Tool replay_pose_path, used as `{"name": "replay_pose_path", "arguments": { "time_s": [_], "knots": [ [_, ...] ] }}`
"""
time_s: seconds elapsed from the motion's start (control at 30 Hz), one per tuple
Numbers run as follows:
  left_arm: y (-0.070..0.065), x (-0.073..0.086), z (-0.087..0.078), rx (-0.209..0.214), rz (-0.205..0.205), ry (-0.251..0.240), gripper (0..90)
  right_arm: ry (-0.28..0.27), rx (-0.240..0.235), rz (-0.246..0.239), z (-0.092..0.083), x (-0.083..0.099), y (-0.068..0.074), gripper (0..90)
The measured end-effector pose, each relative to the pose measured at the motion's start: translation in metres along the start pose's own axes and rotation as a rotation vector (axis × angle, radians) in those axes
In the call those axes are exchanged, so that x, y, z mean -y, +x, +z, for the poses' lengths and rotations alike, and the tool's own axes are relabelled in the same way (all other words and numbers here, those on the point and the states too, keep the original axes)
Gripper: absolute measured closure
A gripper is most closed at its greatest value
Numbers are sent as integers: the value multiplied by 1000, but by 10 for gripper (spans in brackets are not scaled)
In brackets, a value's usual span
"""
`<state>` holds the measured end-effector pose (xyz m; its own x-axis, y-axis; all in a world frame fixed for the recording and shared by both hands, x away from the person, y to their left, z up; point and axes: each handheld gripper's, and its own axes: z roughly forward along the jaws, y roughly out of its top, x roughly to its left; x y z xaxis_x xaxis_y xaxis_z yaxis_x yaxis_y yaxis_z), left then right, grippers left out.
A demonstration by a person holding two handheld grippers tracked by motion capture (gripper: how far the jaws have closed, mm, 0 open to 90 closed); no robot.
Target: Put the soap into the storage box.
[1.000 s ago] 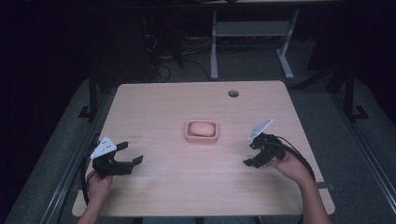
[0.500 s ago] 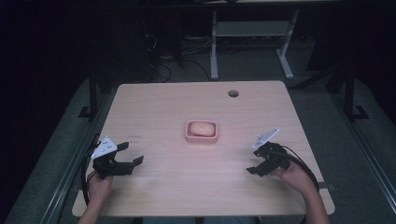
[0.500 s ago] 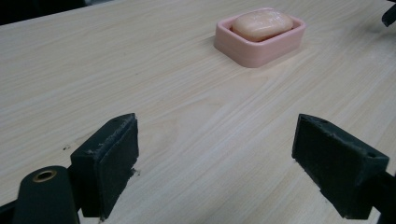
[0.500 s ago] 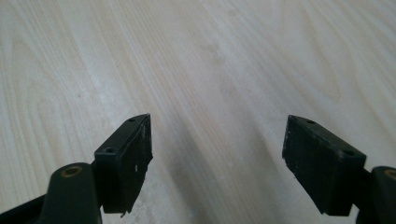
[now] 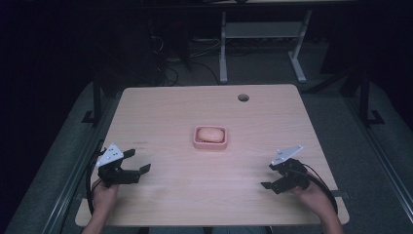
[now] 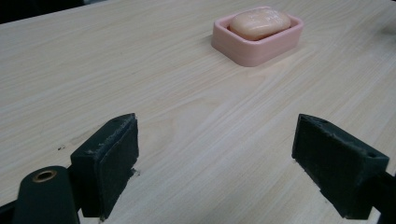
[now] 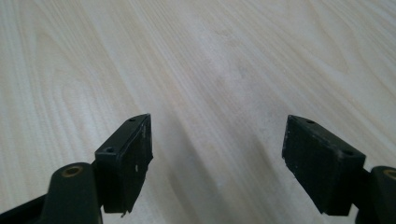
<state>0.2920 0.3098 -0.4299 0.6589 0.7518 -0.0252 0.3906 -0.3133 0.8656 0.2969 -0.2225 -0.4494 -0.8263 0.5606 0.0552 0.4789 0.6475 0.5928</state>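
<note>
A pale pink bar of soap [image 5: 210, 133] lies in a pink soap dish [image 5: 210, 144] near the middle of the bench [image 5: 165, 112]. The bar is oval and smooth, with faint raised letters on its top that are too small to read. The dish is a low rectangular tray with rounded corners, and its rim stands a little above the wood.

Bare light wood lies on every side of the dish, so it is well apart from all four edges. A small round hole [image 5: 243, 97] sits near the far edge, to the right of the centre.

The left hand-held gripper [image 5: 139, 163] rests near the front left corner, with its jaws spread wide and nothing between them. The right hand-held gripper [image 5: 269, 176] is near the front right edge, its jaws also spread wide and empty.

The left gripper view shows the soap and the dish ahead, beyond the pads [image 6: 112, 158]. The right gripper view looks at plain wood grain between its pads [image 7: 130, 156].
</note>
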Motion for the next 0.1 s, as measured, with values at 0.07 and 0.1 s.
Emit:
{"name": "replay_pose_path", "arguments": {
  "time_s": [0.07, 0.1],
  "knots": [
    [0, 0, 0, -1, -1, 0, 143, -15, 10, 3, -2, 6, 3, 240],
    [0, 0, 0, -1, 1, 1, 143, -15, 14, 8, -4, 7, 5, 240]
  ]
}}
